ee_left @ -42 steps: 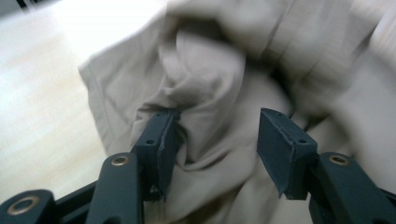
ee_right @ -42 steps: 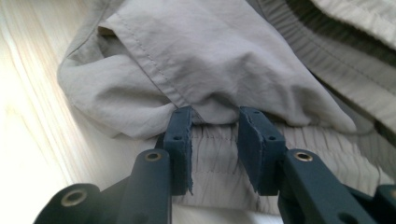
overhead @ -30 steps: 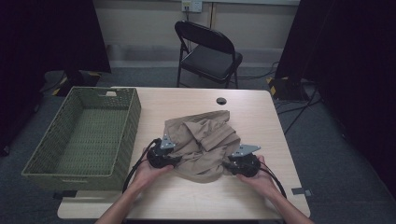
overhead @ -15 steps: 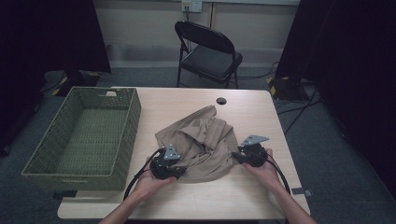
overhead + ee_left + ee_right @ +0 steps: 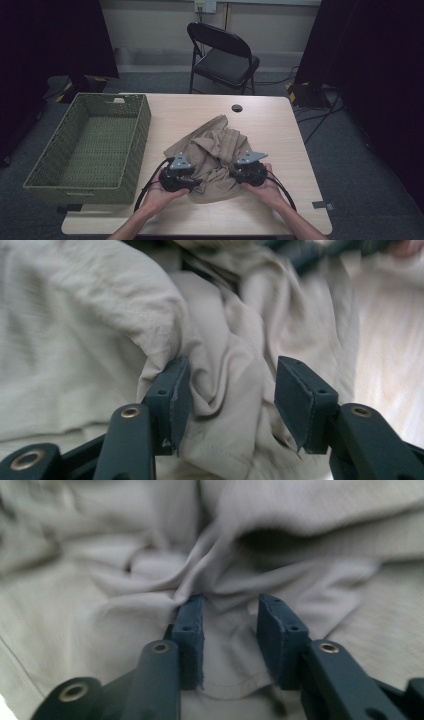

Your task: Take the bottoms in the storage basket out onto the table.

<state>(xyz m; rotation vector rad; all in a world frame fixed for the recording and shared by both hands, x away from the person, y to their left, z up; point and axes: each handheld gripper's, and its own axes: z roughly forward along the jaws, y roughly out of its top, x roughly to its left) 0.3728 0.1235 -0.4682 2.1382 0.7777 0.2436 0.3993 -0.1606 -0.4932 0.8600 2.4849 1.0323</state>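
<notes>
A crumpled tan cloth [image 5: 220, 145] lies in the middle of the wooden table [image 5: 280, 130]. My left gripper [image 5: 196, 184] pushes into its near left side, with a hand around the body. In the left gripper view, a thick fold of the cloth [image 5: 230, 380] fills the gap of the left gripper [image 5: 232, 390], and both pads touch it. My right gripper [image 5: 231, 172] pushes in from the near right. In the right gripper view its jaws have just been closing; the cloth [image 5: 150, 580] lies loosely between the pads of the right gripper [image 5: 230, 630], with a gap showing.
An empty green wicker basket [image 5: 135, 145] stands at the table's left side, close to my left hand. A small black round cap [image 5: 236, 107] sits in the table's far edge. A black folding chair [image 5: 220, 55] stands behind the table.
Both grippers have drawn toward each other, the right one moving left and nearer the person. The cloth has gone from spread out to bunched up between them.
</notes>
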